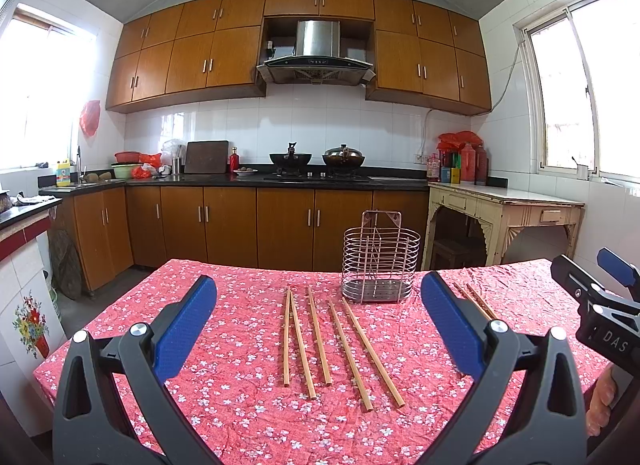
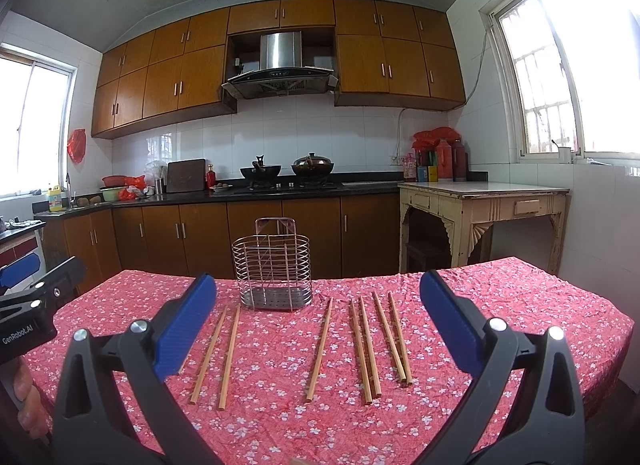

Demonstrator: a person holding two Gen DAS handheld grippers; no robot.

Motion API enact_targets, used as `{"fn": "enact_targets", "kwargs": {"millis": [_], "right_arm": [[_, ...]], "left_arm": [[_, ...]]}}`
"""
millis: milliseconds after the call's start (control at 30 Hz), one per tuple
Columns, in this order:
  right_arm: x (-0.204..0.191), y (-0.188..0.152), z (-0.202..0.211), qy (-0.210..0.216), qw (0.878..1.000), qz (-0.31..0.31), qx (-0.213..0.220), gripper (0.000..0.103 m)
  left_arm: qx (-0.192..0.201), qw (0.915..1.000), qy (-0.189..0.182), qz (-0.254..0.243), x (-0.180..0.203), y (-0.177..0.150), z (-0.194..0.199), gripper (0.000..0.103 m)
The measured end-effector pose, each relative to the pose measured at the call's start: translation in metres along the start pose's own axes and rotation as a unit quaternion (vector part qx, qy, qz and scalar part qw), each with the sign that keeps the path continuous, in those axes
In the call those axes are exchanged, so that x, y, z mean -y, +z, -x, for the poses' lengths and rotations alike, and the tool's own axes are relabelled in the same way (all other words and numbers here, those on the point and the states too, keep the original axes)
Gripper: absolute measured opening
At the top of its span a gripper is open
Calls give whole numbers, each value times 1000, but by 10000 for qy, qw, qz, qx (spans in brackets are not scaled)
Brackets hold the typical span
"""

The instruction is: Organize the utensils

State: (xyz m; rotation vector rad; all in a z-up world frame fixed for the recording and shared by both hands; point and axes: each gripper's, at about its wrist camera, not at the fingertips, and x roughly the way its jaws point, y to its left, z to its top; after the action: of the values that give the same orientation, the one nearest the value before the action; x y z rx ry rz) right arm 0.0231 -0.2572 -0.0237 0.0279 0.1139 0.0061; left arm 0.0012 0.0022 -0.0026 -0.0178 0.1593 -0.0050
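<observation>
Red floral cloth covers the counter (image 1: 240, 405), where a wire utensil basket (image 1: 381, 261) stands upright at the far side. Wooden chopsticks (image 2: 362, 349) lie loose in a row in front of it. Left gripper (image 1: 320, 325) and right gripper (image 2: 318, 325) both gape wide, holding nothing.

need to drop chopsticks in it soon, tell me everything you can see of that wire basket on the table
The wire basket is an oval utensil holder of thin, metallic, copper-toned horizontal rings on upright wires, with wire dividers splitting the inside into compartments. Its base is a perforated metal tray, and a flat hanging bracket with holes rises from the back rim. It stands upright and empty at the far side of the table, on the red floral tablecloth. Nothing else touches it; the chopsticks lie on the cloth in front of it, and both grippers are clear of it.
</observation>
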Motion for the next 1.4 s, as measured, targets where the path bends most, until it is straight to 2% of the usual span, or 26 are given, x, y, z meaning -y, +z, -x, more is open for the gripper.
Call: {"fn": "enact_targets", "kwargs": {"millis": [867, 1033, 1267, 1300, 1400], "right_arm": [[5, -5, -6, -39, 9999, -73, -91, 99], [20, -15, -27, -244, 9981, -256, -504, 99], [61, -51, -77, -753, 9790, -732, -1746, 99], [68, -56, -82, -779, 9761, -791, -1868, 97], [85, -75, -101, -877, 9650, -965, -2275, 80]], "left_arm": [[-38, 10000, 65, 25, 0, -6, -4, 101], [-236, 9996, 183, 25, 0, -13, -14, 101], [-1123, 9927, 418, 106, -11, -35, -47, 101], [-1204, 9918, 421, 128, -14, -37, -50, 101], [-1611, 9859, 333, 309, -23, -49, -63, 101]]}}
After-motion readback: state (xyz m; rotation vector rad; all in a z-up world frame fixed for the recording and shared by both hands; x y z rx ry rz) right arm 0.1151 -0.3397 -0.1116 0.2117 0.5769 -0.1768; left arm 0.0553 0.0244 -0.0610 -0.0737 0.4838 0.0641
